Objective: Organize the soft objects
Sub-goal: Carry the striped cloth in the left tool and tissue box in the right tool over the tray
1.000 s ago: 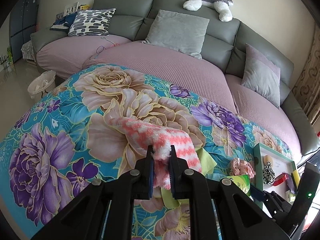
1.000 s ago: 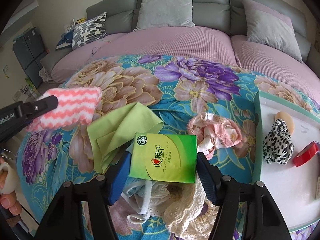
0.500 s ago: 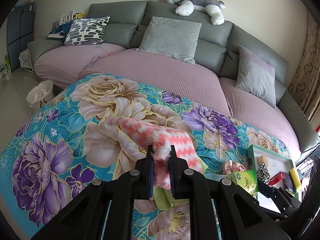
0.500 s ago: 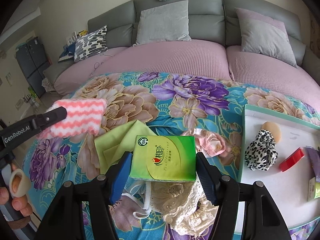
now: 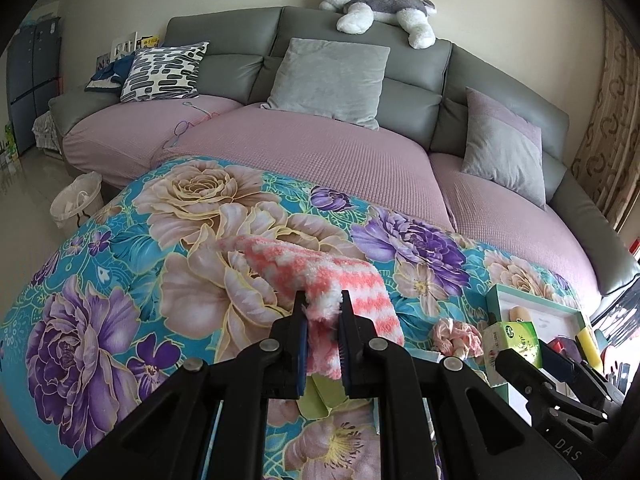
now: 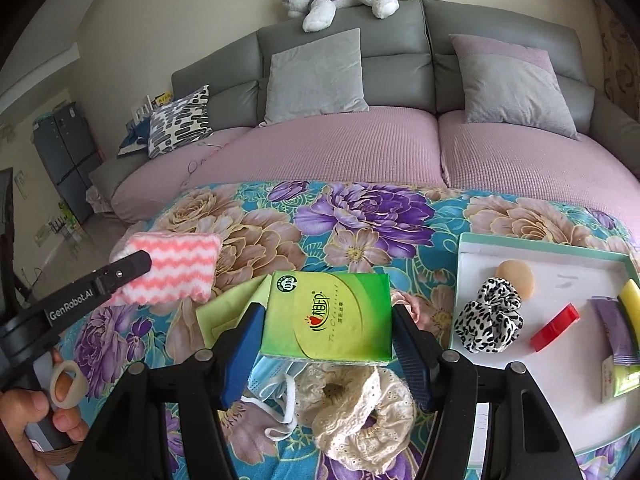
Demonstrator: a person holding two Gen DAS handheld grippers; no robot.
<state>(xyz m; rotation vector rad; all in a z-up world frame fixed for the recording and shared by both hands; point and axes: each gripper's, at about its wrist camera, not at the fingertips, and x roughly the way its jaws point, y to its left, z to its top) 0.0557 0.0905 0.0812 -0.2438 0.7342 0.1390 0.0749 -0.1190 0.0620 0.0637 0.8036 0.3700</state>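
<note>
My left gripper [image 5: 323, 300] is shut on a fluffy pink-and-white striped cloth [image 5: 320, 268], which it holds above the floral blanket [image 5: 120, 280]. From the right wrist view the same cloth [image 6: 172, 268] hangs at the left, in the left gripper [image 6: 136, 264]. My right gripper [image 6: 326, 310] is shut on a green tissue pack [image 6: 328, 316], with both pads against its sides. Below the pack lie a lime-green cloth [image 6: 228, 312], a blue face mask [image 6: 272, 376] and a cream lace scrunchie [image 6: 360, 412]. A pink scrunchie [image 5: 456, 334] lies on the blanket near the tray.
A white tray with a green rim [image 6: 540, 248] at the right holds a leopard scrunchie [image 6: 490, 316], a beige puff [image 6: 516, 278] and a red clip [image 6: 556, 326]. Behind stands a sofa [image 5: 320, 152] with cushions and a plush dog [image 5: 376, 4]. A wastebasket [image 5: 76, 204] is on the floor.
Both grippers have risen with their loads, so more of the sofa and the wall shows. The tissue pack now hangs higher over the pile of cloths.
</note>
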